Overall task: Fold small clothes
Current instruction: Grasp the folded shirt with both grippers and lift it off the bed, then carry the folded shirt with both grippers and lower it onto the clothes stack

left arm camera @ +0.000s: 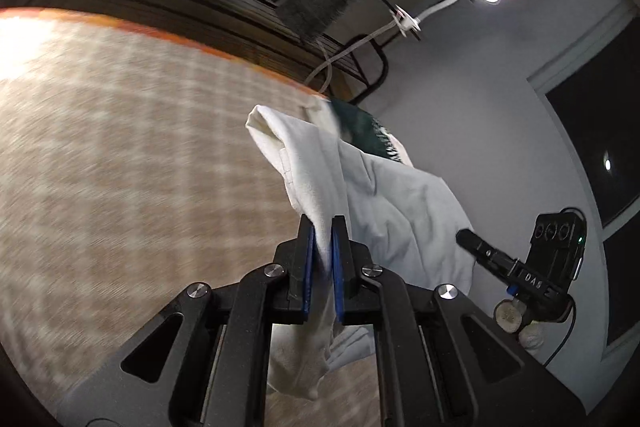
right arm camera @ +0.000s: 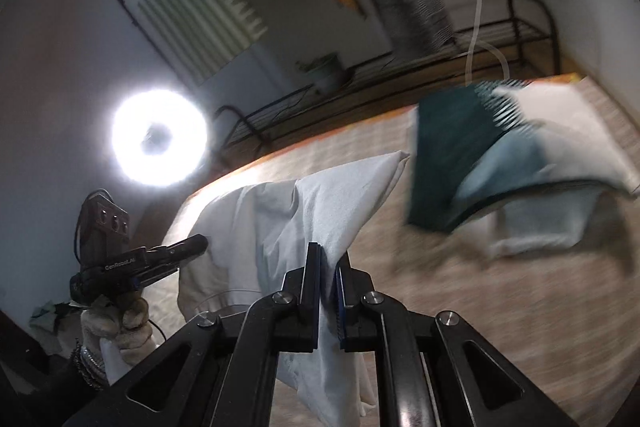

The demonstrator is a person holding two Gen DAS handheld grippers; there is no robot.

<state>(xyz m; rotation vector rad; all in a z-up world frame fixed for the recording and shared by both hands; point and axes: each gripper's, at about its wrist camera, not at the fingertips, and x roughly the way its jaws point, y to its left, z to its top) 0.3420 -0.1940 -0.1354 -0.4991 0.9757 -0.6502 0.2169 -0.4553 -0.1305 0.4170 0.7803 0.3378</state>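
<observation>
White garment held up off the bed between both tongs.

The left tongs are clamped on one fold of the white cloth, the right tongs on another, and the fabric sags between them above the checked bed cover. A second garment, dark green and pale, lies crumpled on the cover beyond. A gloved hand grips the left tool. A ring light glares near the wall, and a metal rack stands behind the bed.
</observation>
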